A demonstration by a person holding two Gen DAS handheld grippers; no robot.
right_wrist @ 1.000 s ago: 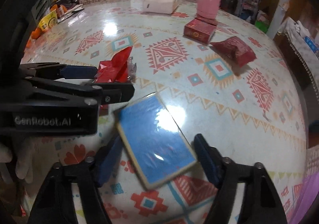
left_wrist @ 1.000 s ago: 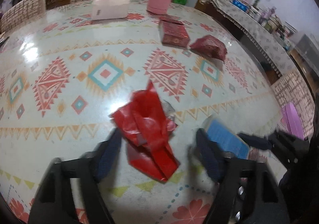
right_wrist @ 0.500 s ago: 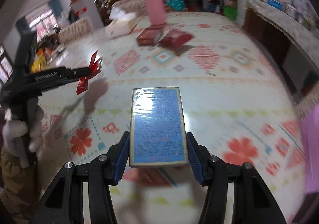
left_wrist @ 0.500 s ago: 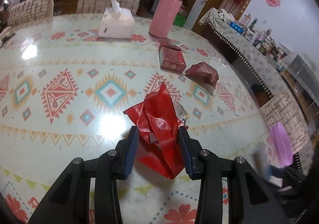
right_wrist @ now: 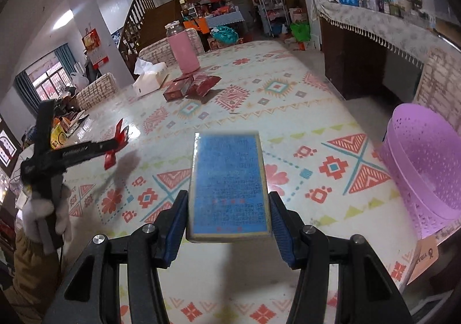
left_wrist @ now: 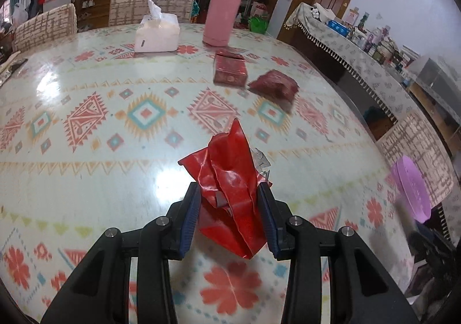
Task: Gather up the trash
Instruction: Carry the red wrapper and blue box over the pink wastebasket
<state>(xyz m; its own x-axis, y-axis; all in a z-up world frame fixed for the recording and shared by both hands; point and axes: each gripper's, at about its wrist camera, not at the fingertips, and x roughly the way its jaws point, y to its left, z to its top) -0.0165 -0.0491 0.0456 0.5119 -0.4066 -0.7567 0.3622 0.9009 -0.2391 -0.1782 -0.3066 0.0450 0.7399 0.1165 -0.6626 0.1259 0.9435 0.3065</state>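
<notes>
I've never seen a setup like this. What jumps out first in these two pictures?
Two pairs of black fingers with blue pads, each gripping a piece of trash above a brightly patterned tablecloth. The left gripper pinches a crumpled red wrapper; the right gripper holds a flat blue box. A purple perforated basket stands off the table's right edge, beside the box.

no legible txt; blue box (right_wrist: pixel 229 185) print (blurred) unreadable.

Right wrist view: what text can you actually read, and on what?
"VELA": partial letters on the tan card at the table's right edge.
Blue box in the right gripper: lines of print, too blurred.
Left gripper arm: pale lettering, too small.
Tissue box: unreadable.
</notes>
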